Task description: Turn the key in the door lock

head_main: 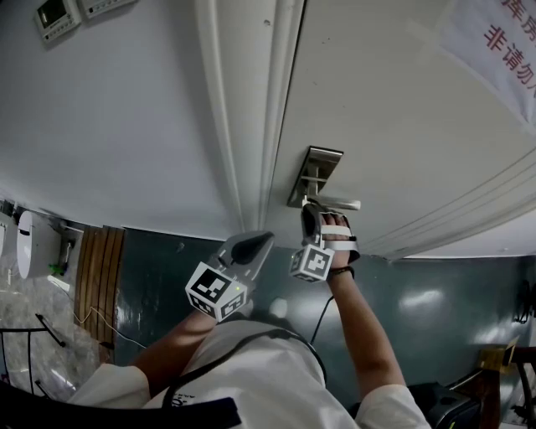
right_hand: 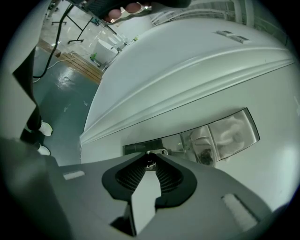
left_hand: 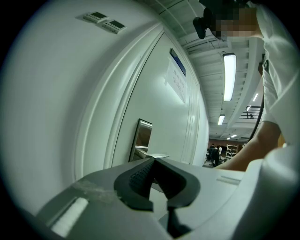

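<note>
From the head view, a pale door (head_main: 402, 109) fills the upper right, with a moulded frame (head_main: 251, 109) running down its left edge. A metal lock plate (head_main: 316, 173) sits on the door, with a lever handle (head_main: 337, 203) sticking out to the right. The right gripper (head_main: 311, 211) is raised to the plate, its tips just under the handle. The left gripper (head_main: 255, 243) hangs lower and to the left, near the frame, and touches nothing. Two small control panels (head_main: 57, 15) are on the wall at top left, and a paper sign (head_main: 502, 42) with red characters is at top right.

In the left gripper view, the jaws meet at their tips with nothing between them. The door and plate stand beyond, well apart from the tips. A ceiling light (left_hand: 228, 77) glows overhead.

In the right gripper view, the jaws are drawn nearly together. They pinch the small metal key (right_hand: 150, 163) at their tips. The key is in the lock, at the narrow end of the shiny plate, which stretches away to the right. Teal floor (right_hand: 61, 89) shows at the left.
</note>
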The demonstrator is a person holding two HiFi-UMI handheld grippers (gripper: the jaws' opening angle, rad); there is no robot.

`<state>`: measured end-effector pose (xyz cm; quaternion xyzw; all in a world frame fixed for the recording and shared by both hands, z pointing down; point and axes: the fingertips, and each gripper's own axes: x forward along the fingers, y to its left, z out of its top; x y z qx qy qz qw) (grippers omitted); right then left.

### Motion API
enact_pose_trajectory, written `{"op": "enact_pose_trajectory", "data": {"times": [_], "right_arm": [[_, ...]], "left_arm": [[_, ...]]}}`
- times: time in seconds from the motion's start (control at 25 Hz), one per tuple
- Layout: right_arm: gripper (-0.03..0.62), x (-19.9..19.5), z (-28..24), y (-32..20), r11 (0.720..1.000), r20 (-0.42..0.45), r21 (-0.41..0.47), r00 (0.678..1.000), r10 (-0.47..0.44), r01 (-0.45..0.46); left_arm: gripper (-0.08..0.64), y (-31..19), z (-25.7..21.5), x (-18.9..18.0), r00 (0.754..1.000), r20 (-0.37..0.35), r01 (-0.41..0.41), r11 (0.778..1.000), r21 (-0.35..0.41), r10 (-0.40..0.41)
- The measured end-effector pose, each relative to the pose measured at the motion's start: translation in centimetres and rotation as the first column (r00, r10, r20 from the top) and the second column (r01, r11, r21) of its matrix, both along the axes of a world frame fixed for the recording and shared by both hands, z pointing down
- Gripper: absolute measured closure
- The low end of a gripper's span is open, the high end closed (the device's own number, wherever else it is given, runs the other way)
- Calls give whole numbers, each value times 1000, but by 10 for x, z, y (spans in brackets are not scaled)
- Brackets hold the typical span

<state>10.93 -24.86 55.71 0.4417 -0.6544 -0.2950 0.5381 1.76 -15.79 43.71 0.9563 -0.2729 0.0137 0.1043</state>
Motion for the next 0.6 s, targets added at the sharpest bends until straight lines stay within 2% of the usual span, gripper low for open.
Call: {"op": "enact_pose_trajectory", "data": {"times": [0.4,0.52,0.6], "right_arm": [[511,1,-1,7,1000,129,-10,992,16,-14],[502,1,-9,14,1000,226,5,974,22,-24],[503,2,-16,19,999,311,15,950,35,-42]], "left_arm": [[555,0,-3,4,1000,1,11,1000,8,-11],[555,0,-4,5,1000,1,13,1000,10,-13],[555,0,-4,6,1000,0,12,1000,12,-12]]}}
